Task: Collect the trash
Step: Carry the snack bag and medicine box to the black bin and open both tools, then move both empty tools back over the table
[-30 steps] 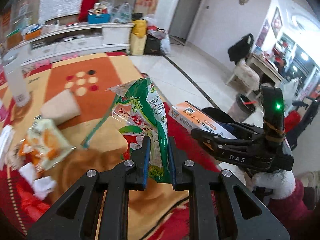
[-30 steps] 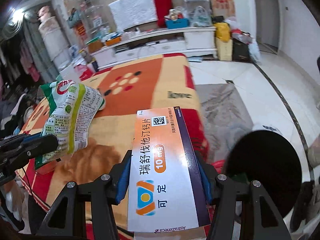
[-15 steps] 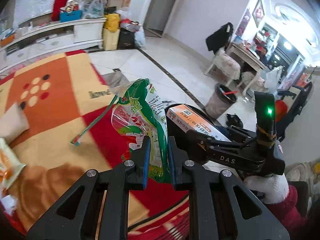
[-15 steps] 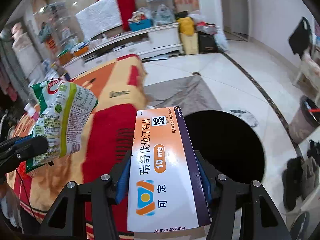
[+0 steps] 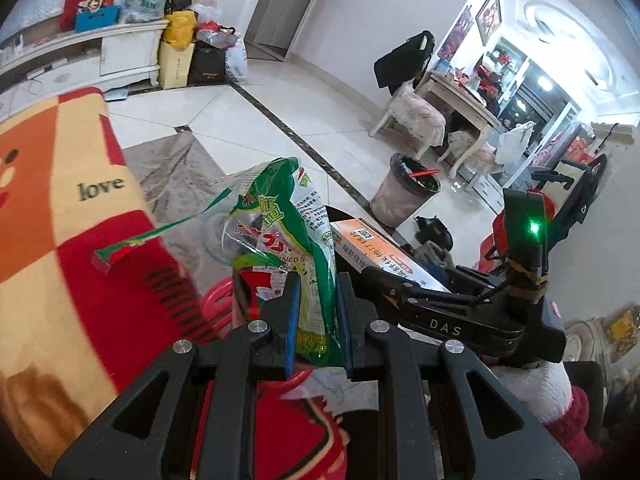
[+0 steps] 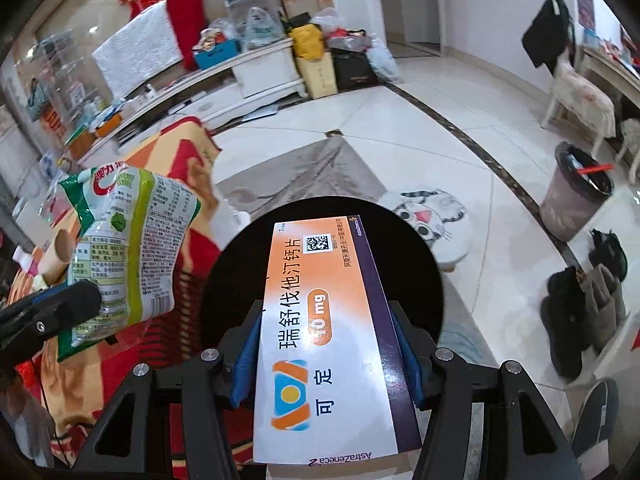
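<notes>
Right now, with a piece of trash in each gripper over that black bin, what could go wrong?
The left gripper pinches only the lower edge of the green snack bag; its torn strip dangles toward the blanket and could snag or slip.

The medicine box in the right gripper sits over the black bin, but the bag hangs left of the opening and might miss.

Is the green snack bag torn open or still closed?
Torn open. In the left wrist view, the green snack bag has a strip ripped from its top, dangling sideways. The left gripper pinches it.
</notes>
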A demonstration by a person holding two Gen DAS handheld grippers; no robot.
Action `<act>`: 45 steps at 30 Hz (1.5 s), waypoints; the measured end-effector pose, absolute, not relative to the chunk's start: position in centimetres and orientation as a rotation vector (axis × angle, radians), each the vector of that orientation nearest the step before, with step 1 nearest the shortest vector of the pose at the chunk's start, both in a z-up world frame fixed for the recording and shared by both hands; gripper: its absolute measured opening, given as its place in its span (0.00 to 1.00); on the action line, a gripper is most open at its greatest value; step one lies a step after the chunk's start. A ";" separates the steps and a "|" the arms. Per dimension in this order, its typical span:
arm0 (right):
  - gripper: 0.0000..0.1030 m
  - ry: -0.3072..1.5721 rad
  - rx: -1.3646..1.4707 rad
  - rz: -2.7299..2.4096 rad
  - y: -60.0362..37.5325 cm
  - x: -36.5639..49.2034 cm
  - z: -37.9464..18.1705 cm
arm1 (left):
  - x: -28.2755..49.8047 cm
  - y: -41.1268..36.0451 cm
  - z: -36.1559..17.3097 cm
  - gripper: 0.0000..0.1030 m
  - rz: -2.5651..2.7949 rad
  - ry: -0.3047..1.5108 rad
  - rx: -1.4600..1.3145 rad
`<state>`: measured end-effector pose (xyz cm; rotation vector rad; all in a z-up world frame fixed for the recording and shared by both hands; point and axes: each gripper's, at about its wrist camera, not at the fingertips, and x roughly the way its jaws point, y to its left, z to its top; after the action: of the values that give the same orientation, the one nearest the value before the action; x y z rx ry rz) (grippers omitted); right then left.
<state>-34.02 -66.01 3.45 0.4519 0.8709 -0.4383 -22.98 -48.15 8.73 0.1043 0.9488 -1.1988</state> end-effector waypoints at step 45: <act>0.73 0.877 0.359 -0.290 -57.4 -29.1 4.8 | -21.3 -33.0 10.0 0.57 -0.860 0.855 0.068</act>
<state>-29.06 -57.36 4.80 0.3590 0.8765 -0.2898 -21.26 -33.02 9.97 0.0679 0.8551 -0.8597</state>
